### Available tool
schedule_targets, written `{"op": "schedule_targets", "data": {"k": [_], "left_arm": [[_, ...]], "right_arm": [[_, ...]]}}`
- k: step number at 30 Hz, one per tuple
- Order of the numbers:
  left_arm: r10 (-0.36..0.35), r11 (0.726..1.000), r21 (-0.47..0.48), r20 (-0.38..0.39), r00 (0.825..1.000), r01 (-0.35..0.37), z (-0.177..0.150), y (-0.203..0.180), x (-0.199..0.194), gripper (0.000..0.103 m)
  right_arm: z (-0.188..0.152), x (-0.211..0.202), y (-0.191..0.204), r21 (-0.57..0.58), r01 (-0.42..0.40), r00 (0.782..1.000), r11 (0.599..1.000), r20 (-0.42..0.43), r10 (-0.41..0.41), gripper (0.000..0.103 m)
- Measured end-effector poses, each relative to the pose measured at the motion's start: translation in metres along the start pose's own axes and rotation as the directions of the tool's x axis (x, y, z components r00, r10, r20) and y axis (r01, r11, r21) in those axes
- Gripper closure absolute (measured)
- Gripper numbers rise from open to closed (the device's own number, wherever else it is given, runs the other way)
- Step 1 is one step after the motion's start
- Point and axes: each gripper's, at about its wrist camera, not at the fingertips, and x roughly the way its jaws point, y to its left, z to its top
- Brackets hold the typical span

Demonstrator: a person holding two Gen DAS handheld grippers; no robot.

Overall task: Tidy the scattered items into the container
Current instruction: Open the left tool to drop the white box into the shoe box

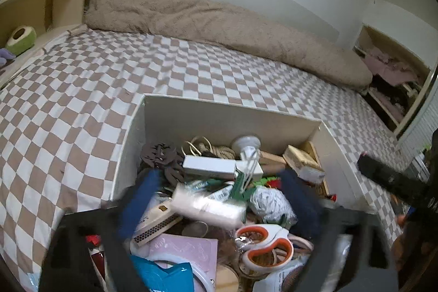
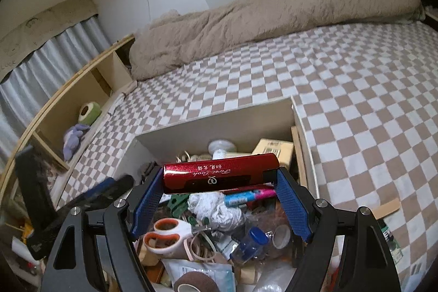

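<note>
Red case point(image 2: 220, 173) lies crosswise between the blue fingers point(image 2: 291, 203) of my right gripper point(image 2: 219, 199), long axis running left to right, its ends pressed against the pads, hanging over the full white box point(image 2: 219, 116) on the checked bed point(image 2: 356, 100). My left gripper point(image 1: 219, 199) hovers over the same box, jaws wide apart; whether they touch the blurred white roll point(image 1: 208, 205) I cannot tell.
</note>
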Motion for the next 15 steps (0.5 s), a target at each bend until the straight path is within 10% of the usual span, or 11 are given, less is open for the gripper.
{"op": "schedule_targets", "data": {"k": [15], "left_arm": [[0.029,0.998,-0.059,-0.005,1.0,-0.029,-0.005,0.025,-0.021,0.007]], "right_arm": [[-0.02,0.023,0.019,-0.224,0.051,0.988,0.973,-0.134,-0.083,0.022]]}}
